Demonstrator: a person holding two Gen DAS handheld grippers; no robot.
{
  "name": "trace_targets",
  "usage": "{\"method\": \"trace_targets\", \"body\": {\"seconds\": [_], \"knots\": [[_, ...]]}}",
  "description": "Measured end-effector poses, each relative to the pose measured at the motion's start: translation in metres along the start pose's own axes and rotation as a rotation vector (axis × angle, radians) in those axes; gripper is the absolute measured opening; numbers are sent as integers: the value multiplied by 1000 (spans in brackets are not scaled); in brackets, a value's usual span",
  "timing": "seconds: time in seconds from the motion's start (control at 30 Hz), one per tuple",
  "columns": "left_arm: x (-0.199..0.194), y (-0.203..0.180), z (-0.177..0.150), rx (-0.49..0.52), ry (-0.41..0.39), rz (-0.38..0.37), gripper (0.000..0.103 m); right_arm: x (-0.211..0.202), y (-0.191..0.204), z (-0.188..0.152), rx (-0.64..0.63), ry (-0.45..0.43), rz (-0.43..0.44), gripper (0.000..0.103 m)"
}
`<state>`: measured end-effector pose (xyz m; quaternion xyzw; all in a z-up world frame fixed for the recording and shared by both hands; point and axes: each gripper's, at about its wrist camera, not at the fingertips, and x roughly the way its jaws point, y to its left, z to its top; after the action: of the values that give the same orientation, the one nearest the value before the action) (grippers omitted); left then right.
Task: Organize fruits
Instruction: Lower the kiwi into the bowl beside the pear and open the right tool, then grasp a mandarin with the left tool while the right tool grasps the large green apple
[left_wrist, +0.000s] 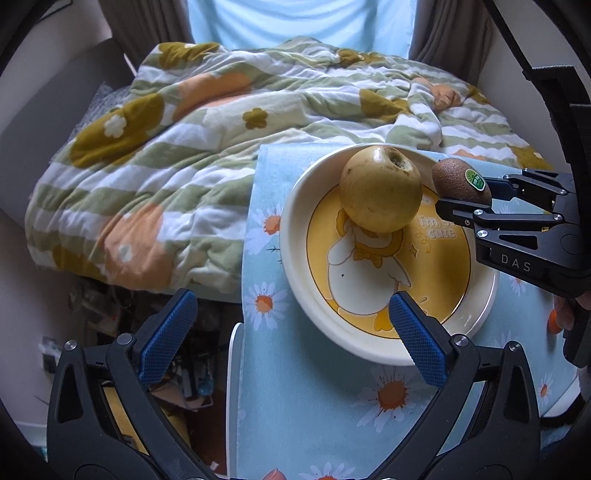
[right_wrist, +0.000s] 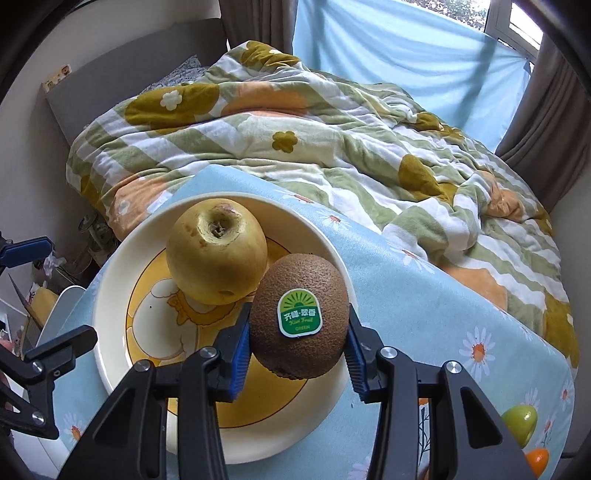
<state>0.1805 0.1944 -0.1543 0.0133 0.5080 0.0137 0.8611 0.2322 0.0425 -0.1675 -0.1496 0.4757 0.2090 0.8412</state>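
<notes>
Bedding comes first: a rumpled green-and-white striped quilt with orange and mustard flowers (left_wrist: 177, 147) lies behind the table under a pale blue daisy-print cloth (left_wrist: 314, 406). On that cloth sits a round cream plate with a yellow duck picture (right_wrist: 122, 266), carrying a yellow-brown apple (right_wrist: 216, 251). The right gripper (right_wrist: 299, 345) pinches a fuzzy brown kiwi with a green sticker (right_wrist: 299, 314) just beside the apple, above the plate's edge. The left gripper (left_wrist: 291, 338) stands spread, holding nothing.

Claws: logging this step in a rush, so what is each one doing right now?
Left claw: open, holding nothing.
Right claw: closed on the kiwi, above the plate.
</notes>
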Motion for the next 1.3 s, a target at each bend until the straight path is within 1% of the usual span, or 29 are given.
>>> {"method": "trace_targets", "body": {"seconds": [0.1,0.13,0.2,0.23,0.27,0.33,0.37,0.47,0.6,0.7,0.87,1.07,1.2,1.3], "knots": [[3,-2,-2,-11,11,-5,103,4,2,-1,-18,8,-3,41],[4,-2,-3,-12,13,-7,103,5,2,-1,-21,5,-4,43],[5,-2,-5,-13,16,-8,103,1,3,-1,-29,-23,-15,51],[6,-2,-6,-13,18,-7,103,-1,4,0,-38,-33,-21,61],[7,-2,-6,-13,21,-7,103,-2,5,1,-44,-37,-26,76],[7,-1,-7,-17,25,-10,103,-7,3,2,-28,-56,-31,91],[7,0,-7,-20,27,-12,103,-9,2,1,-16,-66,-27,94],[1,2,-7,-19,22,-12,103,-15,1,-1,10,-86,-25,95],[-13,4,-3,-4,2,-4,103,-26,1,-1,29,-66,-18,95],[-27,6,0,4,-20,-1,103,-43,2,-1,53,-69,-10,95],[-55,6,5,34,-59,17,103,-77,1,-5,121,-86,-23,95],[-82,-3,10,90,-89,2,103,-124,-3,-23,200,-121,-64,95],[-94,-16,11,139,-116,-36,103,-154,-16,-44,298,-127,-84,95],[-102,-30,12,172,-141,-63,103,-176,-32,-64,375,-127,-123,95]]}}
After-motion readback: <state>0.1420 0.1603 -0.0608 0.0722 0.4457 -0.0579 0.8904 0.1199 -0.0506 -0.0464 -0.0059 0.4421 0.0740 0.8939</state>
